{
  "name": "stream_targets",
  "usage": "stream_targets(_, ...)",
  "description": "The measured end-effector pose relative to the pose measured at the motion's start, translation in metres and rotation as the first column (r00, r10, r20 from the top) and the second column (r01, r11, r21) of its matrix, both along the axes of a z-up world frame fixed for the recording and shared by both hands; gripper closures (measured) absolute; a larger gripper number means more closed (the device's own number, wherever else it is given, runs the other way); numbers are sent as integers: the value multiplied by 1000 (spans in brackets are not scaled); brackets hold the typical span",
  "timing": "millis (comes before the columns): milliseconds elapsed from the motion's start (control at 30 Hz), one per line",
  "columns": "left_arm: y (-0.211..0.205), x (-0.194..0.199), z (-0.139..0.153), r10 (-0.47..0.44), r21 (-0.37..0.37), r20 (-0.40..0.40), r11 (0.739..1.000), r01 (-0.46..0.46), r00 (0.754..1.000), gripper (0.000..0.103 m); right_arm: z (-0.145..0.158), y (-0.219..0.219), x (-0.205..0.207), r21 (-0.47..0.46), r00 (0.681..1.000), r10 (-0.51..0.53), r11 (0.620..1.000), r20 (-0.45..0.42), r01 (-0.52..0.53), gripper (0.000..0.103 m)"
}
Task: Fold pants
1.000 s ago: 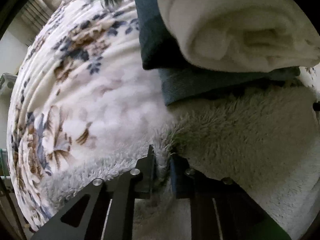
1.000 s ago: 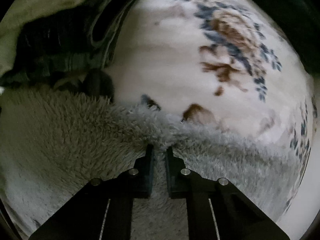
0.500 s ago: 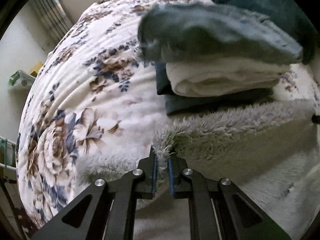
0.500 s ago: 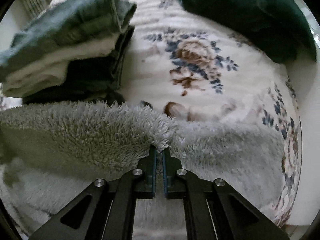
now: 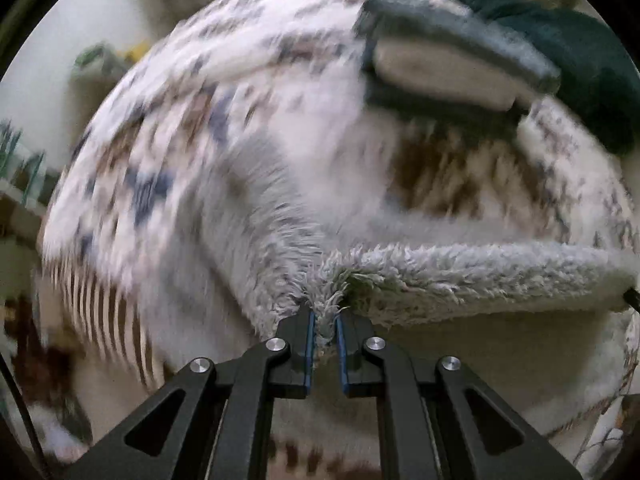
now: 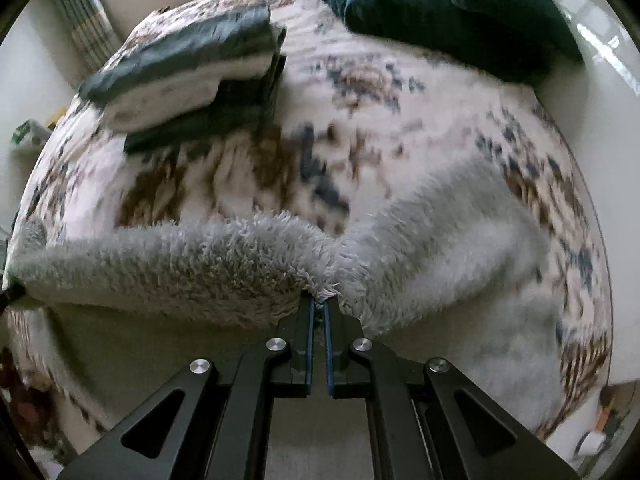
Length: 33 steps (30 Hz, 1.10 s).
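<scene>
Floral bedding (image 6: 400,128) covered the bed that filled the room, with a dark green pillow (image 6: 460,4) at the far end and a stack of folded clothes (image 6: 188,72) beyond the left tongs (image 5: 323,312). The fluffy grey pants (image 6: 192,264) hung between the two tools, above the bed. The left tongs were clamped together on one tuft of the fleece edge, and the right tongs (image 6: 319,300) were clamped together on another, pile bulging out past the blue pads (image 6: 329,344). The edge between them ran nearly straight, from the right tongs off to their left, while the rest of the garment sagged away beyond and to the outside of each grip.

A second earlier the same fleece lay flat on the bedding, right under both tongs, and the folded stack loomed close ahead. Half a second earlier the edge had begun to come up. Now it was well clear of the cover and the stack looked farther off, with the surroundings smeared by motion. The grips themselves had not changed; both held the same bites throughout.

To my eye this was the carry of a fold: the lifted edge seemed ready to be laid over the part of the pants trailing on the bed.
</scene>
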<state>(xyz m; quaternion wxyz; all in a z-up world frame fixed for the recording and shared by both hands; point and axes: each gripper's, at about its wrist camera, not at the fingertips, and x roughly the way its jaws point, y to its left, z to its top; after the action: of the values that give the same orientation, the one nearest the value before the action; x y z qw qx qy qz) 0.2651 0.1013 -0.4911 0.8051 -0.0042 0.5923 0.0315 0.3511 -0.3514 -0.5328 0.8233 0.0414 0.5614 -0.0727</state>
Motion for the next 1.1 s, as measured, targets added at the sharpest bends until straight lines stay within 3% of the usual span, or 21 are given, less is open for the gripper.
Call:
stream_targets(100, 10, -34, -46, 68, -11, -115, 997, -70, 991, 96, -29, 1, -38, 28, 998, 2, 1000, -69, 0, 98)
stream_targets(200, 12, -46, -86, 102, 7, -177, 995, -103, 979, 96, -67, 3, -63, 38, 989, 21, 999, -149, -16, 98)
stream_targets(300, 5, -46, -104, 90, 45, -188, 996, -83, 978, 92, -100, 5, -74, 30, 973, 32, 999, -230, -26, 97)
stream_targets(367, 1, -44, -106, 91, 72, -180, 994, -79, 979, 90, -113, 3, -77, 40, 964, 22, 999, -266, -12, 91)
stream_targets(400, -2, -44, -105, 92, 80, -182, 994, -78, 979, 87, -118, 4, -78, 33, 957, 23, 999, -290, -14, 80)
stream_targets(433, -3, -45, -102, 99, 80, -182, 993, -86, 978, 82, -120, 4, -79, 33, 952, 22, 999, -304, -12, 57)
stream_targets(467, -4, -46, -97, 109, 78, -174, 992, -97, 979, 77, -120, 4, -80, 30, 951, 19, 999, -310, -10, 41)
stream_targets(500, -5, -50, -90, 116, 71, -167, 992, -106, 979, 65, -119, 3, -83, 35, 947, 14, 999, -321, -3, 12)
stream_targets(533, -5, -54, -85, 122, 70, -169, 991, -112, 978, 51, -116, 3, -85, 50, 945, 14, 999, -327, 2, 9)
stream_targets(567, -7, -58, -79, 132, 69, -170, 990, -121, 977, 41, -110, 4, -87, 61, 946, 18, 998, -325, 2, 9)
stream_targets(600, -7, -63, -70, 145, 70, -171, 988, -135, 975, 15, -102, 5, -90, 56, 946, 24, 998, -324, -6, 9)
stream_targets(633, -9, -66, -64, 151, 76, -172, 987, -139, 974, 8, -96, 6, -92, 50, 945, 27, 999, -325, -12, 9)
stream_targets(867, -55, -50, -20, 112, 205, -83, 974, -93, 990, 8, -45, -9, -84, 23, 959, -11, 1000, -284, 18, 9)
stream_targets(1000, -85, -15, -23, 84, 209, -53, 975, -71, 995, 8, -34, -34, -38, -26, 963, -80, 997, -258, 76, 9)
stream_targets(1100, -109, 13, -30, 57, 218, -31, 975, -49, 998, 8, -44, -57, 20, -73, 958, -140, 989, -250, 125, 9)
